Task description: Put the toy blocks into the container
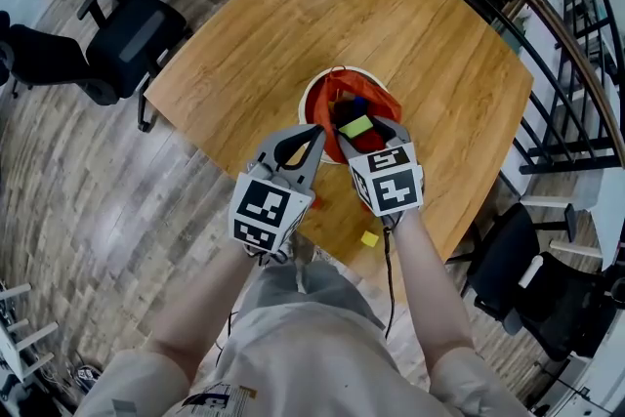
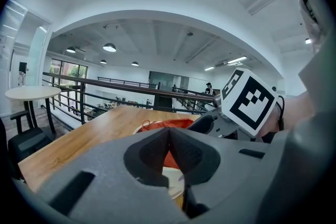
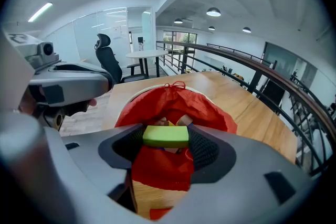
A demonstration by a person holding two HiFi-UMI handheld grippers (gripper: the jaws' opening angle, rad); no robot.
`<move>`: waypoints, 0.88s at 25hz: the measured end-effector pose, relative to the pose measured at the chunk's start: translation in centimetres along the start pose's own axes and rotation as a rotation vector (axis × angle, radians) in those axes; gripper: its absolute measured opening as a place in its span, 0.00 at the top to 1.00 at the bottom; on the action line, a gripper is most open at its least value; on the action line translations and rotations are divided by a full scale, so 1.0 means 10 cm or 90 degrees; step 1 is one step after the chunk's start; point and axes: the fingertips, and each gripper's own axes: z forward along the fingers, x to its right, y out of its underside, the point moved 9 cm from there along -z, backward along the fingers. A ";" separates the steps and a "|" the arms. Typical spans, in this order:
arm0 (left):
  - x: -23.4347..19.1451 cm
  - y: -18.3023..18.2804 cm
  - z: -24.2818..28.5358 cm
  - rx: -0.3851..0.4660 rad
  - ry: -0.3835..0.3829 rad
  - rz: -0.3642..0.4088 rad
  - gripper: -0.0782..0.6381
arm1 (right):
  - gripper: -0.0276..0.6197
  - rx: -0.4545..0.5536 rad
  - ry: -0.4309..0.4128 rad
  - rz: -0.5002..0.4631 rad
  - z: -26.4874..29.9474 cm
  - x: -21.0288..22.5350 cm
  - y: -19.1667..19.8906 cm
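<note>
The right hand-held gripper (image 1: 363,128) pinches a green block (image 3: 166,136) above the container (image 1: 314,93), centre frame, poised for dropping; the left hand-held gripper (image 1: 314,134) hangs closed, empty.

Wooden table (image 1: 293,44), red-lined container (image 1: 314,101) on it, yellow block (image 1: 369,238) near edge

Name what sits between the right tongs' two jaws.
A green block, clamped by the right tongs over the red-lined container; the right gripper view shows it.
</note>
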 end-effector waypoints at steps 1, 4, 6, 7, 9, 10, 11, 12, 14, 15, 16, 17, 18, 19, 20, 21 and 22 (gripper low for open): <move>0.00 0.01 0.00 -0.002 0.000 -0.001 0.87 | 0.55 0.000 0.000 -0.001 0.00 0.00 0.00; -0.01 0.04 -0.01 -0.010 0.001 -0.003 0.87 | 0.55 -0.001 -0.001 -0.003 0.01 -0.01 0.00; 0.00 0.06 -0.02 -0.011 0.003 -0.004 0.87 | 0.55 0.001 -0.001 0.001 0.00 -0.01 0.01; 0.00 0.06 -0.02 -0.011 0.003 -0.004 0.87 | 0.55 0.002 -0.001 0.004 0.00 -0.01 0.01; 0.01 0.07 -0.02 -0.013 0.004 -0.004 0.87 | 0.55 0.004 0.000 0.008 0.00 -0.01 0.02; 0.01 0.08 -0.02 -0.014 0.004 -0.005 0.87 | 0.55 0.005 0.001 0.009 0.00 -0.01 0.02; 0.00 0.08 -0.03 -0.014 0.004 -0.006 0.87 | 0.55 0.005 0.002 0.010 0.00 -0.01 0.02; 0.00 0.08 -0.03 -0.015 0.004 -0.006 0.87 | 0.55 0.006 0.003 0.011 0.00 -0.01 0.02; 0.00 0.08 -0.04 -0.015 0.003 -0.007 0.87 | 0.55 0.009 0.007 0.014 -0.01 -0.01 0.02; 0.00 0.07 -0.04 -0.014 0.003 -0.006 0.87 | 0.55 0.013 0.009 0.017 -0.02 0.00 0.01; 0.00 0.06 -0.05 -0.012 0.003 -0.006 0.87 | 0.55 0.019 0.011 0.022 -0.04 0.00 0.00; 0.00 0.04 -0.06 -0.011 0.003 -0.005 0.87 | 0.55 0.025 0.014 0.028 -0.06 0.01 -0.01; 0.00 0.02 -0.07 -0.010 0.002 -0.004 0.87 | 0.55 0.033 0.017 0.034 -0.08 0.01 -0.02; 0.01 0.00 -0.08 -0.009 0.002 -0.003 0.87 | 0.55 0.039 0.019 0.039 -0.11 0.02 -0.03; 0.01 -0.02 -0.09 -0.007 0.001 -0.002 0.87 | 0.55 0.046 0.021 0.043 -0.14 0.03 -0.03; 0.02 -0.04 -0.10 -0.004 0.000 0.000 0.87 | 0.55 0.054 0.023 0.046 -0.17 0.03 -0.04; 0.03 -0.07 -0.12 -0.001 -0.001 0.000 0.87 | 0.55 0.062 0.024 0.049 -0.21 0.03 -0.05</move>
